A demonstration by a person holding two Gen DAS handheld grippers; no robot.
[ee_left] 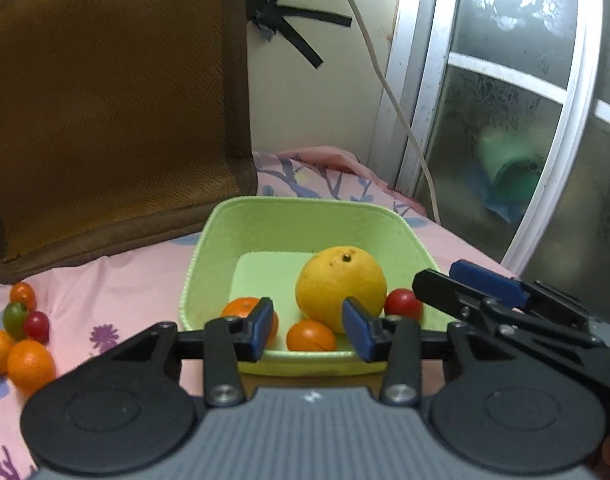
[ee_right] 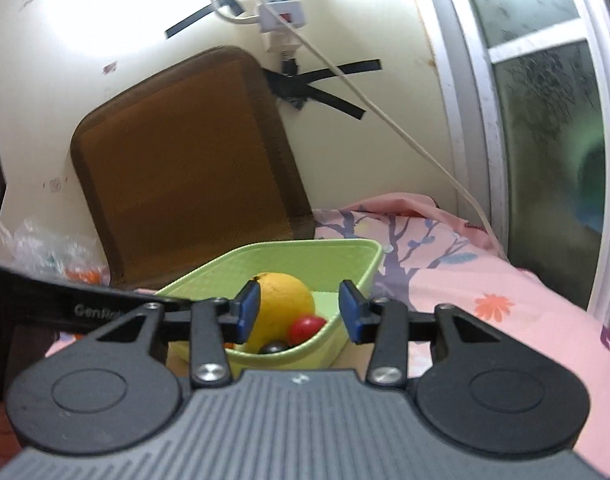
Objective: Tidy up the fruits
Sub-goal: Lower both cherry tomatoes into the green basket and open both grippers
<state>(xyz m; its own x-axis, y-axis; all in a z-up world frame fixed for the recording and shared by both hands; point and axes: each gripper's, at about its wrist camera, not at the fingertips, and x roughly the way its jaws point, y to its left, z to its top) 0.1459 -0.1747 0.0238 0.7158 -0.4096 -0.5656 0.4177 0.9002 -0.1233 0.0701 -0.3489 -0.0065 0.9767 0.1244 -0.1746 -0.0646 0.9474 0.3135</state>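
Observation:
A green square basket sits on the pink floral sheet. It holds a large yellow orange, two small oranges and a red tomato. My left gripper is open and empty over the basket's near rim. My right gripper is open and empty beside the basket, and shows at the right of the left wrist view. In the right wrist view I see the yellow orange, the tomato and a dark round fruit.
Loose fruits lie on the sheet at the left: small oranges, a green one, a red one. A brown cushion leans on the wall behind. A white cable hangs by the frosted window.

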